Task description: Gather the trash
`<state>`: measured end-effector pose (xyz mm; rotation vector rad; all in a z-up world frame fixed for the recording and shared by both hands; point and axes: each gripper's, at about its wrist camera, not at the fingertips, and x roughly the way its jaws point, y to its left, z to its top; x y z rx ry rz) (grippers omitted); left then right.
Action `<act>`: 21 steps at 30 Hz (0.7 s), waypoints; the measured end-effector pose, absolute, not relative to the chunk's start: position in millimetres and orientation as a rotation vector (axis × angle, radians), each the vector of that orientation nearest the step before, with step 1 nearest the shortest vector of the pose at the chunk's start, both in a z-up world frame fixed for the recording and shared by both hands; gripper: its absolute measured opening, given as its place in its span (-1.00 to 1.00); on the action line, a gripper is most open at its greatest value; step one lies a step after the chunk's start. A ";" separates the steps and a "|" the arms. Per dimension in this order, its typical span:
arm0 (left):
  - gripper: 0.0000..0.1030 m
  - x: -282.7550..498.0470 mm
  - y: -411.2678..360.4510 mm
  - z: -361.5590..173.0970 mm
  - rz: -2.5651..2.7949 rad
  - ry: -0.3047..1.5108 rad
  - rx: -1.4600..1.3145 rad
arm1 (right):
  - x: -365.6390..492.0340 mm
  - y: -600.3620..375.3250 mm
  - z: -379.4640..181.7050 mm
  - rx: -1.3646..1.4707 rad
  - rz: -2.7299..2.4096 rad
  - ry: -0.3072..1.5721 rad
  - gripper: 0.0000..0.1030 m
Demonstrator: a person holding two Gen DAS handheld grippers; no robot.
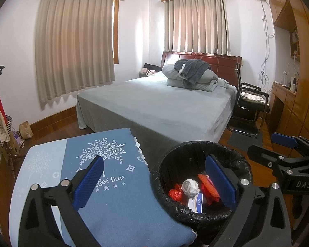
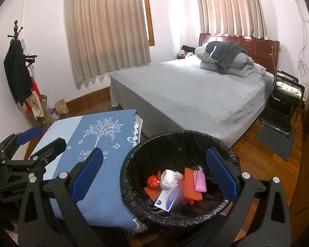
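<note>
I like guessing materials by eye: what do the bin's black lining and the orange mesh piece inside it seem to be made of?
The black liner looks like thin glossy plastic film: it crinkles and shines along the bin's rim. The orange mesh piece seems to be soft foam netting, matte, with a regular diamond pattern of holes, though plastic net is possible.

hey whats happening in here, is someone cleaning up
A person is collecting trash in a bedroom with a handheld gripper in each hand. Both the left gripper and the right gripper are open and empty, held above a black-lined trash bin beside a table with a blue cloth. The bin already holds a crumpled white wad, orange mesh, a pink item and a small box.
</note>
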<state>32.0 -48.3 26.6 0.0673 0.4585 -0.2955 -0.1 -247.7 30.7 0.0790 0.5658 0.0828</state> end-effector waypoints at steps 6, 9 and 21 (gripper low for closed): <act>0.88 32.0 -48.4 27.1 -0.295 0.459 0.067 | -1.1 -244.9 29.6 0.080 0.083 0.569 0.89; 0.88 32.2 -48.2 27.3 -0.295 0.459 0.066 | -1.9 -243.6 29.5 0.079 0.083 0.570 0.89; 0.88 32.4 -47.5 28.0 -0.295 0.461 0.067 | -4.4 -242.7 27.4 0.081 0.085 0.575 0.89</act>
